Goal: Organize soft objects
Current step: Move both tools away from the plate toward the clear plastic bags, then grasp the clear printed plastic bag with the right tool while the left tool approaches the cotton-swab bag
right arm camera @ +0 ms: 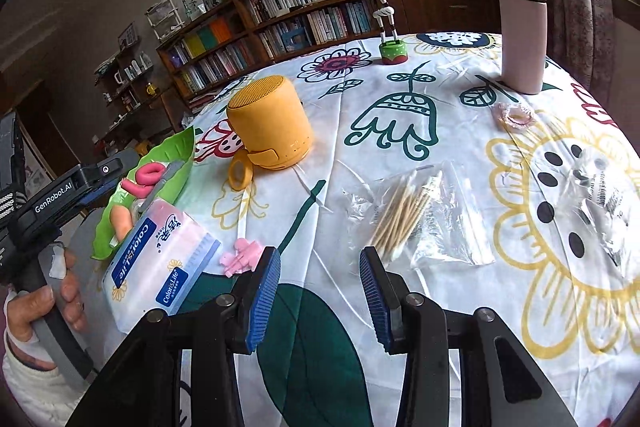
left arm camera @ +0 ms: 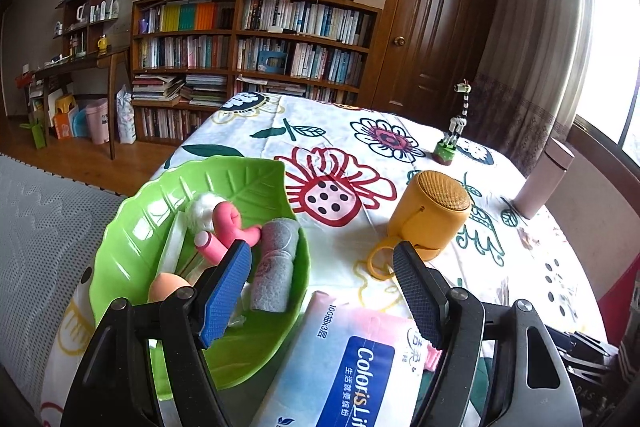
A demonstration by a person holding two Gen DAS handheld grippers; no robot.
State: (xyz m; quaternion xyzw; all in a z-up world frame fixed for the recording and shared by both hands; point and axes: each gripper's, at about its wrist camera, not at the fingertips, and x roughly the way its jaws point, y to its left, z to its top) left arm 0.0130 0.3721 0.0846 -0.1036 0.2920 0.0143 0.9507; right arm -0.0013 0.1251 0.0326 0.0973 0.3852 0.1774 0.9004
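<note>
Your left gripper (left arm camera: 322,277) stands wide open with nothing between its blue pads, hovering over the near edge of the bench (left arm camera: 400,131). Just below and between its fingers lies the tissue pack (left arm camera: 344,359), its long side running away from you. To the gripper's left, touching that pack's edge, sits the green leaf dish (left arm camera: 160,211), whose near rim reaches close to the bench's left edge; inside it you have a grey rolled cloth (left arm camera: 276,263), a pink curled piece (left arm camera: 232,223), a white cotton ball (left arm camera: 202,211) and an orange sponge (left arm camera: 166,287). Ahead and slightly right stands the yellow speaker (left arm camera: 432,211), its loop strap lying just beyond your right fingertip. Between dish and speaker the cloth is bare, giving you a clear lane forward.

Your right gripper (right arm camera: 319,267) is also open, less wide, holding nothing. Just left of its left finger lies a small pink soft piece (right arm camera: 242,259), apart from the tissue pack beside it. Just ahead of its right finger rests a clear bag of cotton swabs (right arm camera: 404,215). Farther right lie another clear bag (right arm camera: 600,195) and a pink ring (right arm camera: 516,115); a pink bottle (right arm camera: 522,31) and a toy giraffe (right arm camera: 390,39) stand near the far edge. Straight ahead of the right gripper the bench is open up to the speaker.
</note>
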